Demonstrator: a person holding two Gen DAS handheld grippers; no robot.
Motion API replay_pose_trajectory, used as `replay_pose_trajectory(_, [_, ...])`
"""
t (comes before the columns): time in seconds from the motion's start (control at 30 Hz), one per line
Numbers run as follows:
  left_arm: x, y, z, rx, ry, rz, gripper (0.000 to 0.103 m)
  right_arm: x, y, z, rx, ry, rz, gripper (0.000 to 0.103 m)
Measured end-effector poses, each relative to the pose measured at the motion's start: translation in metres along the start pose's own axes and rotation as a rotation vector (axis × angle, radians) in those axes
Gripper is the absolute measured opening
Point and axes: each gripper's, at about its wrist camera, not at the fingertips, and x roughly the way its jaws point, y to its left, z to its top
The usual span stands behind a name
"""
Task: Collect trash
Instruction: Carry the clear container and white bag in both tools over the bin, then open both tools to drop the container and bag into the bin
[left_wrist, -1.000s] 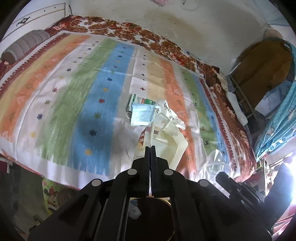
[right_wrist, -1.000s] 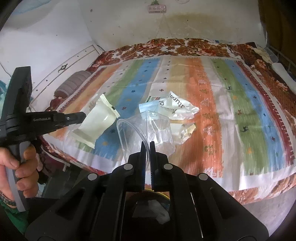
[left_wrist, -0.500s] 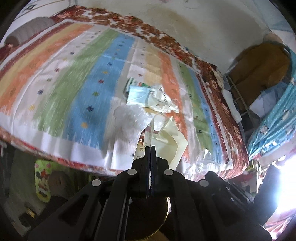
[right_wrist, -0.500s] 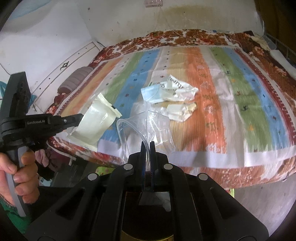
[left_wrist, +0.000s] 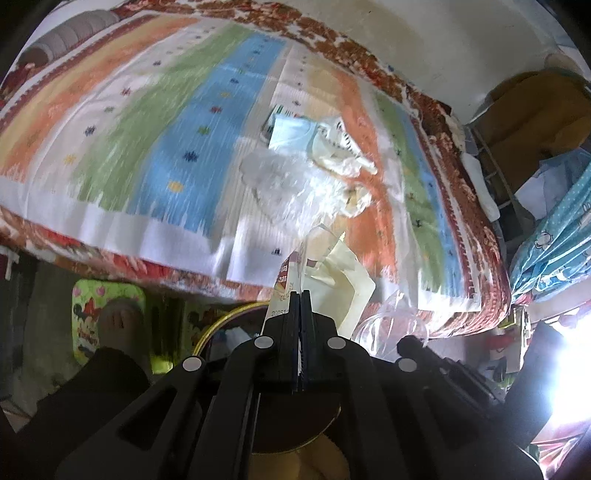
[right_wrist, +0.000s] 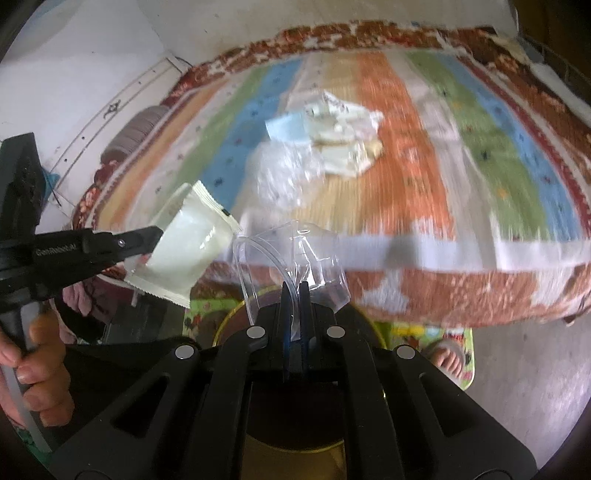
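Cream-coloured and glossy, the flat foil snack wrapper (left_wrist: 349, 280) with its crimped, saw-toothed edge sits pinched in my left gripper (left_wrist: 300, 295), whose jaws are clenched tight on it. In the right wrist view that same wrapper (right_wrist: 184, 240) hangs just off the near edge of the striped woven bedspread (right_wrist: 406, 184). My right gripper (right_wrist: 293, 286) is clamped on the clear, crinkled plastic cup lid (right_wrist: 295, 254), a thin transparent piece with a curved rim, held just past that same near edge of the bedspread. My left hand (right_wrist: 33, 354) wraps the handle at the left of that view.

Beneath both grippers, below the bedspread's near edge, lies the round dark bin with a gold rim (right_wrist: 236, 314), standing on a bright green patterned floor mat (left_wrist: 110, 295).

Out on the middle of the bedspread lie a pale blue flat packet (left_wrist: 291, 131), crumpled white printed paper (left_wrist: 340, 147) touching it, and a wrinkled clear plastic bag (left_wrist: 284, 184) nearer the edge. All of these are blurred.
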Motion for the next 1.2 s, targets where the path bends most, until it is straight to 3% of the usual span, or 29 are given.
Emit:
replay_pose_trajectory(0.4, [0.019, 0.002, -0.014, -0.025, 0.068, 0.019, 0.0, 0.025, -0.005, -0.022, 0.058, 0.12, -0.023, 0.003])
replay_pose_trajectory(0.47, [0.021, 0.003, -0.015, -0.033, 0.08, 0.005, 0.003, 0.031, -0.008, -0.024, 0.073, 0.154, -0.029, 0.01])
replay_pose_trajectory(0.5, [0.023, 0.004, -0.015, -0.04, 0.086, -0.004, 0.012, 0.033, -0.01, -0.025, 0.087, 0.165, -0.027, 0.022])
replay_pose_trajectory(0.53, [0.024, 0.005, -0.015, -0.048, 0.089, -0.012, 0.022, 0.034, -0.012, -0.026, 0.099, 0.167, -0.025, 0.028])
replay_pose_trajectory(0.63, [0.024, 0.007, -0.015, -0.059, 0.088, -0.014, 0.03, 0.034, -0.014, -0.025, 0.104, 0.162, -0.026, 0.035])
replay_pose_trajectory(1.2, [0.016, 0.01, 0.0, -0.077, 0.033, 0.001, 0.053, 0.022, -0.012, -0.012, 0.087, 0.106, -0.009, 0.051])
